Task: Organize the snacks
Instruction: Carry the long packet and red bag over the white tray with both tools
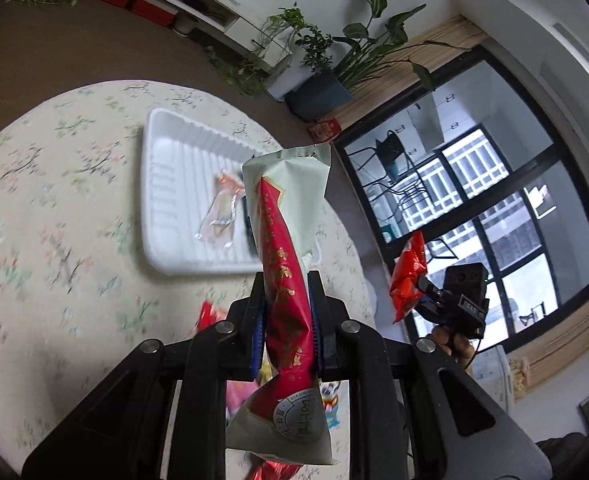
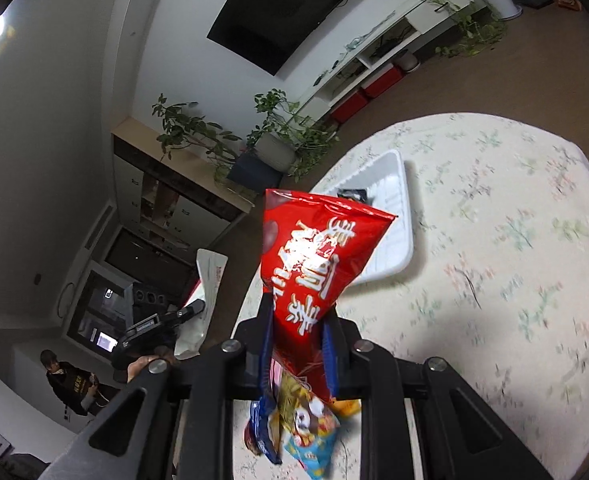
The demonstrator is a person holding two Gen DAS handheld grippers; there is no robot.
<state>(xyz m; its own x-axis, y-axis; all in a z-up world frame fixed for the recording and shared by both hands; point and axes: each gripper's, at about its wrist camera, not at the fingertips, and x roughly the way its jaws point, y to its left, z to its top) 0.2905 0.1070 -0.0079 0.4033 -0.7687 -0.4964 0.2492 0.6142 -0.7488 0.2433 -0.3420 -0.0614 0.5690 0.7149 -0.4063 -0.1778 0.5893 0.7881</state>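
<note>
A: Gripping a pale green packet (image 1: pixel 284 264) with a red panel of gold Chinese characters, too blurred to read, the left gripper (image 1: pixel 286 316) pinches it mid-length above the floral tablecloth (image 1: pixel 54 216).

B: And the right gripper (image 2: pixel 300 332)?

A: Its fingers are clamped on a red snack bag (image 2: pixel 314 256) with large white Chinese lettering, held up beside the white tray (image 2: pixel 394 216).

B: What's in the tray?

A: A clear wrapper (image 1: pixel 222 208) and a dark item, mostly hidden behind the packet. More colourful packets (image 2: pixel 302 420) lie under the right gripper, their print smeared and partly covered.
</note>
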